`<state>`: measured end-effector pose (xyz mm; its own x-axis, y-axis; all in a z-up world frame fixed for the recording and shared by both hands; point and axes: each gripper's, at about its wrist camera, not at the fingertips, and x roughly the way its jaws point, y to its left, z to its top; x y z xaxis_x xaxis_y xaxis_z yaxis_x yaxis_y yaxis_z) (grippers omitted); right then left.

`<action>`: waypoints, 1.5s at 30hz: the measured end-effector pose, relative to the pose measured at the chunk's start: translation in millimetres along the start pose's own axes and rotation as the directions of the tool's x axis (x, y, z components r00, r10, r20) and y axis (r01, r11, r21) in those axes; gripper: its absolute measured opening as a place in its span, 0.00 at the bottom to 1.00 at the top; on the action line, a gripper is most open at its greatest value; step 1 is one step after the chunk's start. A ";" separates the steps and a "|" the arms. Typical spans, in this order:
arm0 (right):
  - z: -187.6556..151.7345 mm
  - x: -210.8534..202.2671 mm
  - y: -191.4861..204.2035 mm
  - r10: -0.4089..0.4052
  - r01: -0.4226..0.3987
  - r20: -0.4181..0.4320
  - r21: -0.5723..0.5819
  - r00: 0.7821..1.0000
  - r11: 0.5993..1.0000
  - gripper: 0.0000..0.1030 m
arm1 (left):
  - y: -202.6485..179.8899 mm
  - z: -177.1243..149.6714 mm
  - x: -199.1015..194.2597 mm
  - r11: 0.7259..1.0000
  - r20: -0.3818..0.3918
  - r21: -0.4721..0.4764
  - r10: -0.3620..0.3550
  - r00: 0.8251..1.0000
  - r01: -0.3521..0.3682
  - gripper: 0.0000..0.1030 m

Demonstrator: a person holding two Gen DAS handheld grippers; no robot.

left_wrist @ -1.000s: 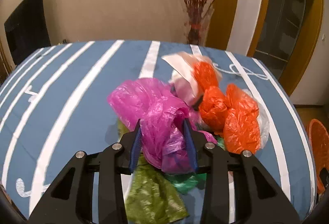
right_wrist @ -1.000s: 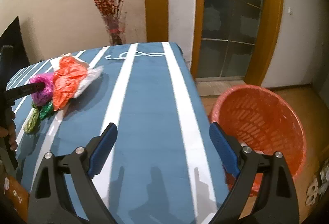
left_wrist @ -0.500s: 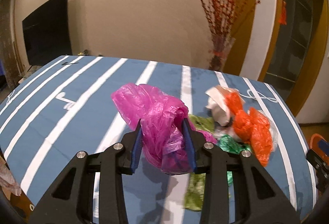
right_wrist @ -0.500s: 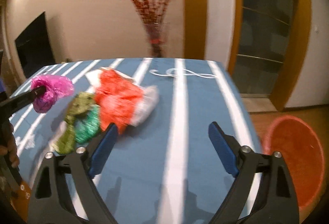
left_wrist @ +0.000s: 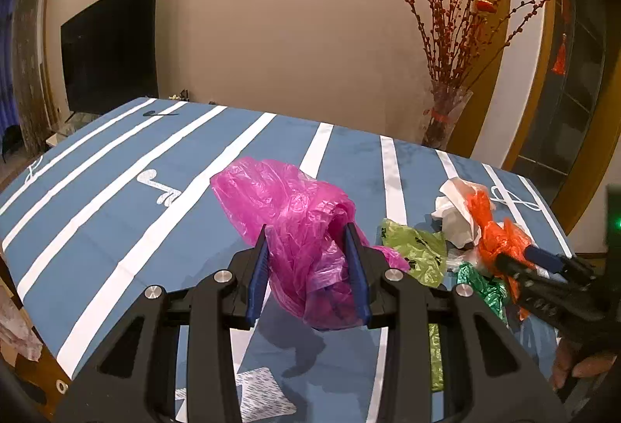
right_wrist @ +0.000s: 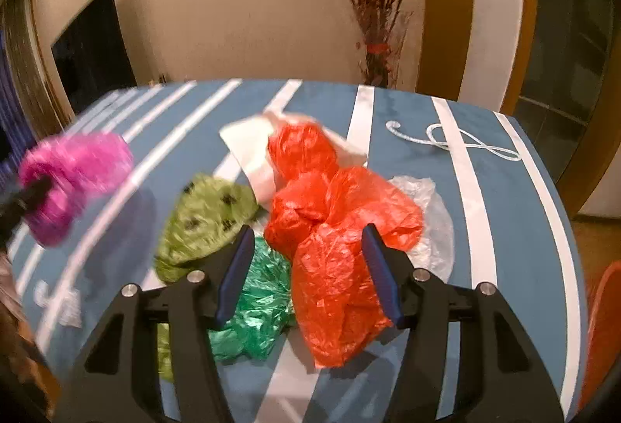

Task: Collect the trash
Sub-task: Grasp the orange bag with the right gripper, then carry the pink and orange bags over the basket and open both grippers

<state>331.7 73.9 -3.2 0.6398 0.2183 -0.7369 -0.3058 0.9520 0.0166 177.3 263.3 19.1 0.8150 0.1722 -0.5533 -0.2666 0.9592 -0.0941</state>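
Observation:
My left gripper is shut on a crumpled pink plastic bag and holds it above the blue striped table; the bag also shows in the right wrist view, blurred, at the far left. My right gripper is open, its jaws on either side of an orange plastic bag in a pile. The pile also holds a light green bag, a dark green bag, a white bag and a clear bag. The right gripper also shows in the left wrist view at the orange bag.
An orange basket stands on the floor past the table's right edge. A glass vase of red branches stands behind the table's far edge. A black TV hangs on the back wall.
My left gripper has lifted the pink bag up and away from the pile. My right gripper has swung left from the basket side to the pile and now straddles the orange bag, jaws narrower.

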 end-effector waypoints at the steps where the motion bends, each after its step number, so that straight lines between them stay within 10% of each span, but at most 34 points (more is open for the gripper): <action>1: -2.4 4.5 0.4 -0.014 0.014 -0.014 -0.012 1.000 1.000 0.38 | 0.6 -0.7 1.1 1.000 -0.003 0.000 -0.003 1.000 0.003 0.35; 6: -11.2 -5.3 -15.9 -0.012 0.012 -0.006 0.019 1.000 1.000 0.13 | -3.3 -2.5 1.9 1.000 -0.011 0.007 -0.020 1.000 0.020 0.35; 27: -54.4 -152.1 -125.3 -0.117 0.077 0.196 0.203 0.973 0.976 0.13 | -110.3 -7.9 -44.9 0.965 0.005 0.121 -0.233 0.972 0.231 0.35; 45: -125.9 -235.7 -249.4 -0.385 0.266 0.226 0.421 0.895 0.867 0.13 | -281.5 -42.2 -72.5 0.816 -0.111 0.240 -0.515 0.850 0.526 0.35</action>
<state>168.4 -242.0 81.2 0.8497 -0.1225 -0.5128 0.2024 0.9739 0.1028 171.5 -28.6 50.8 0.7730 -0.3727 -0.5134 0.3344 0.9271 -0.1694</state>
